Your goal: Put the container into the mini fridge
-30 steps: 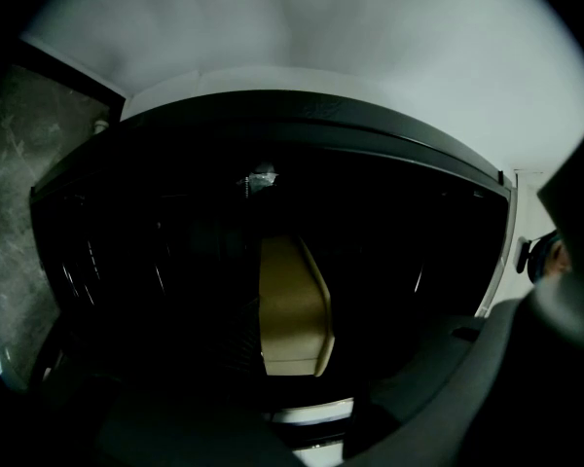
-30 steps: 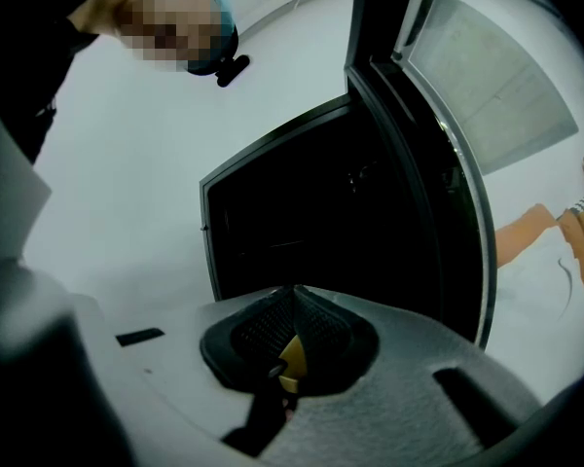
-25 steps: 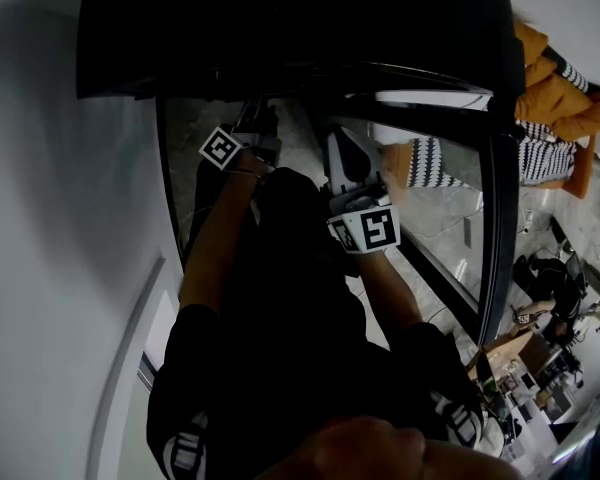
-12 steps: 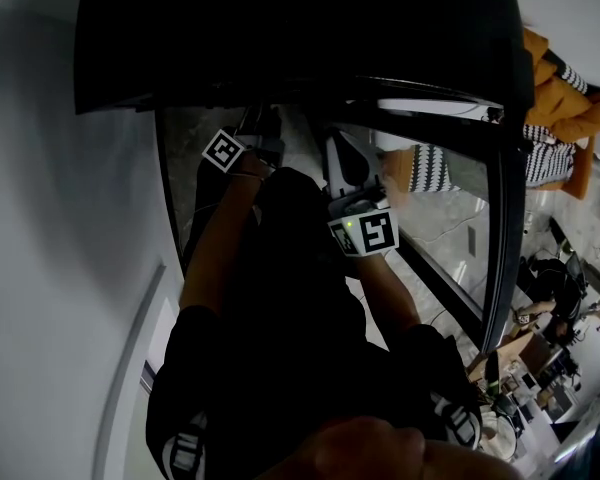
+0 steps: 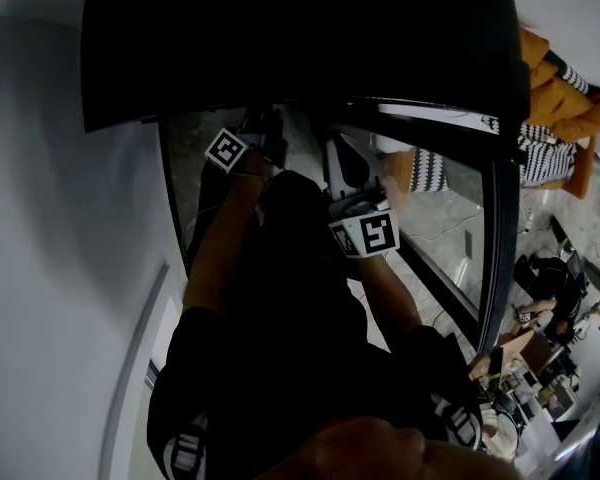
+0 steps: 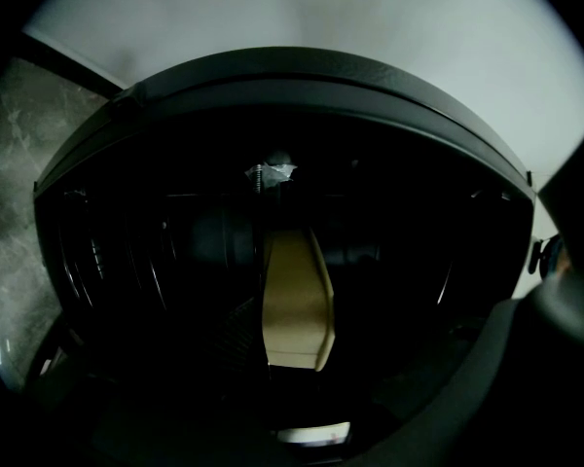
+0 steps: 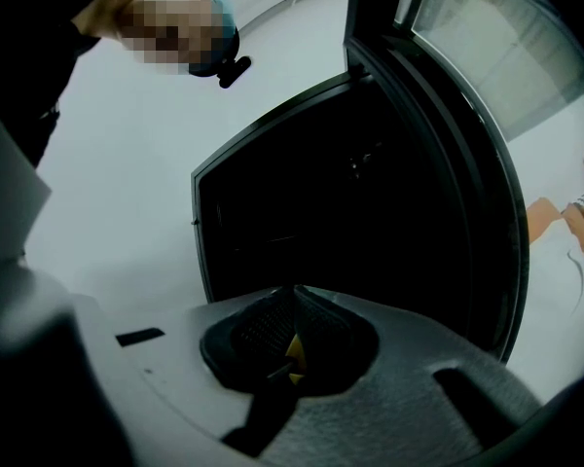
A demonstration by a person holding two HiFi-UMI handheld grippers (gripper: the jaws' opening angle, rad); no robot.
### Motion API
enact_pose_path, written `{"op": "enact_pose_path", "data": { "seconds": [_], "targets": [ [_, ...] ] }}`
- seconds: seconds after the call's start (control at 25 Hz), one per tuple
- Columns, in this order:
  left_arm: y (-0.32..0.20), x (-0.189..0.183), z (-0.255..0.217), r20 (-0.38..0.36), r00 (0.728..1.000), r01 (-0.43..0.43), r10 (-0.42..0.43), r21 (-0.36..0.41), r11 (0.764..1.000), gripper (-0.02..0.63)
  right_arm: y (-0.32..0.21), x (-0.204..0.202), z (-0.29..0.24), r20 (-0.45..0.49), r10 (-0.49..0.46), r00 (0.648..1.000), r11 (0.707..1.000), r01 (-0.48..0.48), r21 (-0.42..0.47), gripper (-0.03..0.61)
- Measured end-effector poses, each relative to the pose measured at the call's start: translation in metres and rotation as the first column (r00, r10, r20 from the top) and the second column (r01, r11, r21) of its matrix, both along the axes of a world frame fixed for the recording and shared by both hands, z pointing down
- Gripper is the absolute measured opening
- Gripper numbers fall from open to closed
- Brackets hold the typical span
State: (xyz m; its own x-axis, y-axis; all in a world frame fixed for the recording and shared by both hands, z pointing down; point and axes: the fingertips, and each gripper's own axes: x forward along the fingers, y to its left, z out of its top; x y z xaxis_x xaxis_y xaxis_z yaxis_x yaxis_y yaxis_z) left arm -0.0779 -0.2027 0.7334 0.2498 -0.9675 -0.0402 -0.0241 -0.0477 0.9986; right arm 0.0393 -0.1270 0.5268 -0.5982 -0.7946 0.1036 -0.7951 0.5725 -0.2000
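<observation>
Two claws logged, nearest first.

Right claw: jaws pressed together, nothing gripped. A small yellow fleck sits low between the pads, unidentified. This claw hangs outside the mini fridge, beside the open glass door.

Left claw: reaching into the fridge opening, jaws wide and just eased a shade wider. The cream-coloured container stands between them, mid-width of the cavity and away from both side walls. It is too dark to tell whether the pads press on it, or whether it rests on anything.

Head view otherwise matches a second ago: neither claw has shifted.

Judgement: the widening likely marks the start of release. The container is inside, so placement is nearly done, pending withdrawal.
</observation>
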Motion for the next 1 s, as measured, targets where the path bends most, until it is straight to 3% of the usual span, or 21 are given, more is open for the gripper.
{"op": "enact_pose_path", "data": {
  "seconds": [0.56, 1.0],
  "targets": [
    [-0.008, -0.002, 0.008, -0.032, 0.999, 0.01, -0.011, -0.036, 0.999, 0.282, 0.001, 0.005, -0.002, -0.022, -0.001, 1.0, 1.0, 0.001, -0.008, 0.0],
    [0.012, 0.0, -0.016, -0.029, 1.0, -0.006, 0.005, -0.038, 0.999, 0.302, 0.01, 0.008, -0.023, -0.023, 0.002, 1.0, 0.999, -0.003, -0.042, 0.0]
  ]
}}
